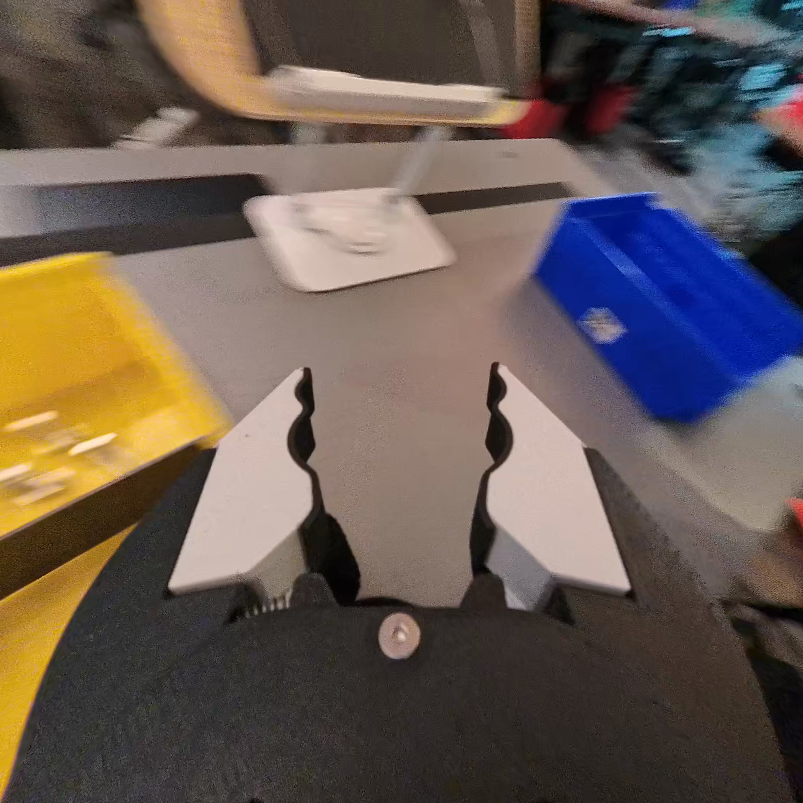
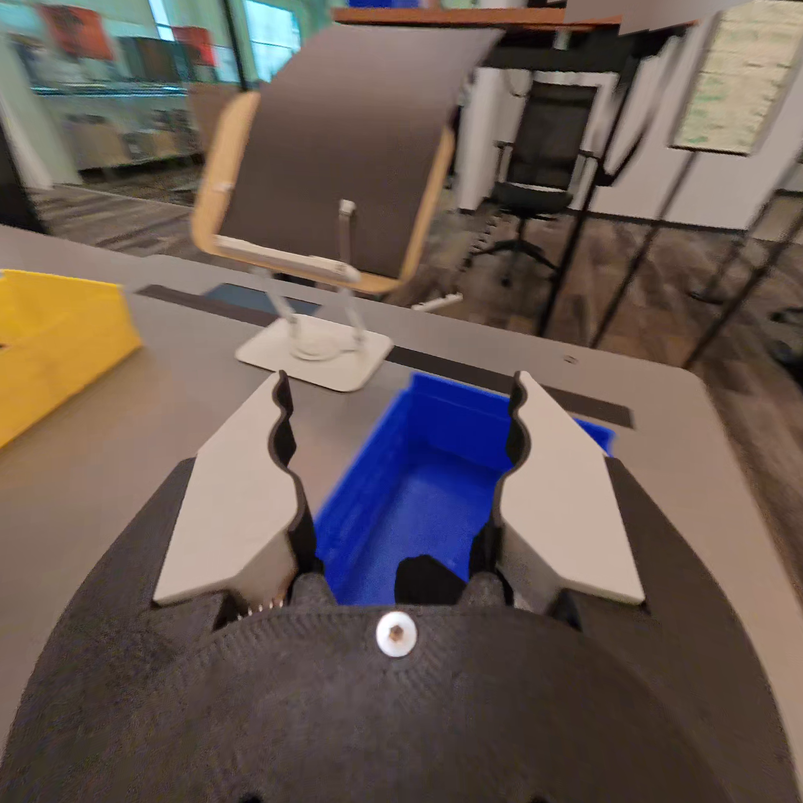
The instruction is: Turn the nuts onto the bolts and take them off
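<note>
My left gripper (image 1: pixel 400 369) is open and empty, over the bare grey table (image 1: pixel 391 330). To its left is a yellow bin (image 1: pixel 82 347) holding several blurred silver metal parts (image 1: pixel 56 452), likely bolts and nuts. My right gripper (image 2: pixel 399 378) is open and empty, held above a blue bin (image 2: pixel 413 486) whose visible inside shows nothing in it. The blue bin also shows at the right in the left wrist view (image 1: pixel 665 304). The yellow bin shows at the left in the right wrist view (image 2: pixel 56 343). The left wrist view is motion-blurred.
A white stand base (image 1: pixel 347 239) at the table's middle back carries a tilted tablet with a tan rim (image 2: pixel 330 174). A black strip (image 2: pixel 565 399) runs along the table's far side. An office chair (image 2: pixel 539 187) stands beyond the table edge.
</note>
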